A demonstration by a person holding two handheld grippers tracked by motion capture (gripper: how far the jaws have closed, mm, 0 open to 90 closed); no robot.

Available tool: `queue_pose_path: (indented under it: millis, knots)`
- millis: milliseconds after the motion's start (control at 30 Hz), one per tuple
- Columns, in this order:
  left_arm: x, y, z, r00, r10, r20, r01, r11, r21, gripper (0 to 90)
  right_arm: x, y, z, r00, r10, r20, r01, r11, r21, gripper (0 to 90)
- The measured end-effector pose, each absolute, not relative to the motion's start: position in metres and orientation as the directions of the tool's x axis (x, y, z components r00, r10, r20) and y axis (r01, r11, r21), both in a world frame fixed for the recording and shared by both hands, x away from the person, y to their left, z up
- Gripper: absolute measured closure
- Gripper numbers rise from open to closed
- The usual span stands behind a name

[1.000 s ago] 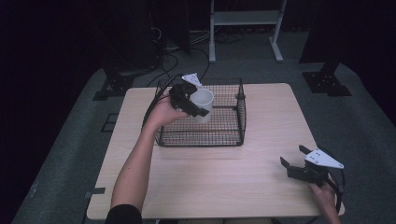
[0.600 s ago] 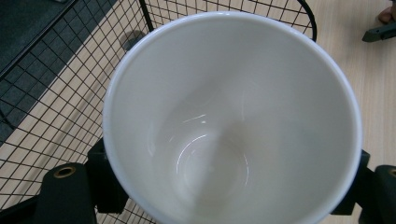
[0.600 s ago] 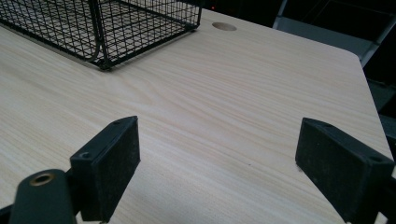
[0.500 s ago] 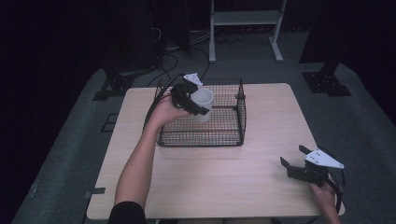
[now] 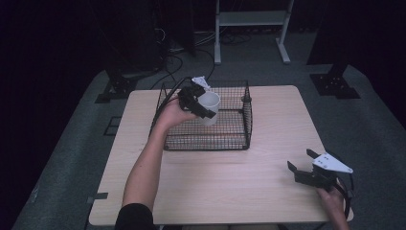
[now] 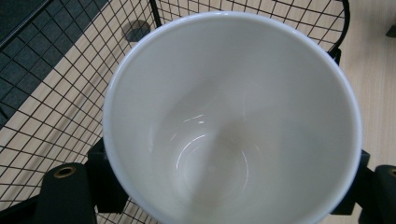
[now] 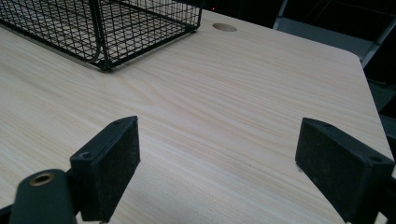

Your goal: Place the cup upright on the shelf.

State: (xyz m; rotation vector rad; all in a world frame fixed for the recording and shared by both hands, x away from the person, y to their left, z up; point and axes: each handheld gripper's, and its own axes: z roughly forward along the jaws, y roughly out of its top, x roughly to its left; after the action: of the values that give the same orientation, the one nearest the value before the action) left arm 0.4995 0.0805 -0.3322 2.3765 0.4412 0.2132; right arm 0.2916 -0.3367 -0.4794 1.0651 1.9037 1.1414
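Left tongs (image 5: 200, 106) clamped on a white cup (image 5: 209, 107), jaws pressed against its outer wall on either side, rim tilted toward the camera in the left gripper view (image 6: 232, 116), bare glazed inside on show. Held over the left half of the black wire basket (image 5: 246, 117), at the far left-centre of the bench (image 5: 230, 182). Against the frames from a second ago: cup and left tongs a touch lower and a little nearer into the basket, grip unchanged; forearm (image 5: 146, 163) reaching in from the near left edge much as before. Right tongs (image 5: 302, 163) parked at the near right corner of the bench, in the same spot as a second ago, jaws spread wide with nothing between them (only pale wood grain between the black pads (image 7: 109, 158) in the right gripper view). Basket corner (image 7: 100, 32) far left in that view, well apart from the right tongs. A round hole (image 7: 224, 27) in the bench top beyond it. No brand, label or writing legible on cup, basket, tongs or bench.
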Motion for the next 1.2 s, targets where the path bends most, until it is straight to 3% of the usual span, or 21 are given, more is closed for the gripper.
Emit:
queue_pose_path:
  millis: [1200]
  knots:
    - [0.52,0.064,-0.373,0.923,0.385,-0.009,0.308,-0.723,0.618,21.3,0.291,-0.337,-0.479,-0.447,0.886,-0.125,0.302,0.281,0.911,13.1]
